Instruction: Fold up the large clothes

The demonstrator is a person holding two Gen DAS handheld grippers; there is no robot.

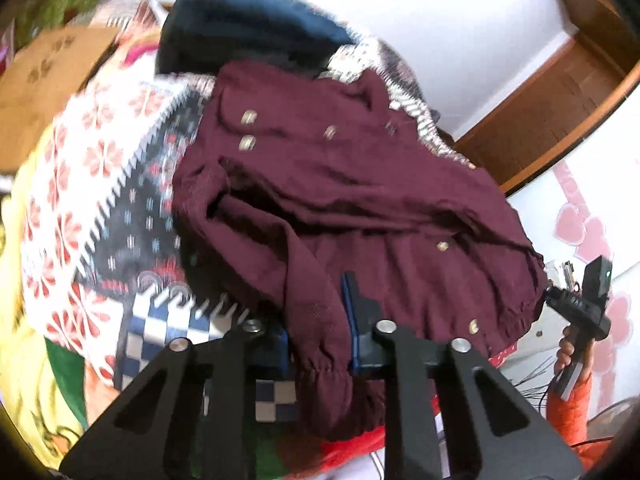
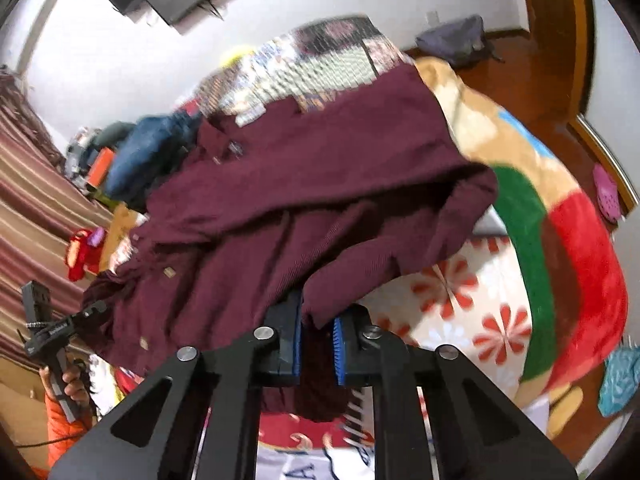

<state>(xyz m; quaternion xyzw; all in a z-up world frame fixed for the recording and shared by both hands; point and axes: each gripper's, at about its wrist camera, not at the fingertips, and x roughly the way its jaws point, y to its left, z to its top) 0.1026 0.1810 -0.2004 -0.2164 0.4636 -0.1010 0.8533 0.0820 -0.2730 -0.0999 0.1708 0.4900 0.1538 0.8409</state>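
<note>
Jacket (image 1: 344, 184), the maroon one, lay partly bunched on the bed (image 2: 460, 288) w/ one sleeve thrown across. Left gripper (image 1: 320, 332) fingers pinched a cuff; right gripper (image 2: 316, 344) fingers pinched a hem edge. Fold barely begun imo, most still left.

We see a maroon jacket (image 1: 352, 200) with pale metallic buttons (image 1: 248, 118), lying on a white bedspread (image 1: 92, 168) printed with red flowers and navy checks. At eleven o'clock of it sits a dark blue garment (image 1: 248, 24), and at three o'clock pink hearts (image 1: 580, 228) mark a white surface. Towards four o'clock in the right wrist view, we find a blanket (image 2: 560, 240) banded green, red and tan, and both grippers are black with blue pads (image 2: 338, 350).
</note>
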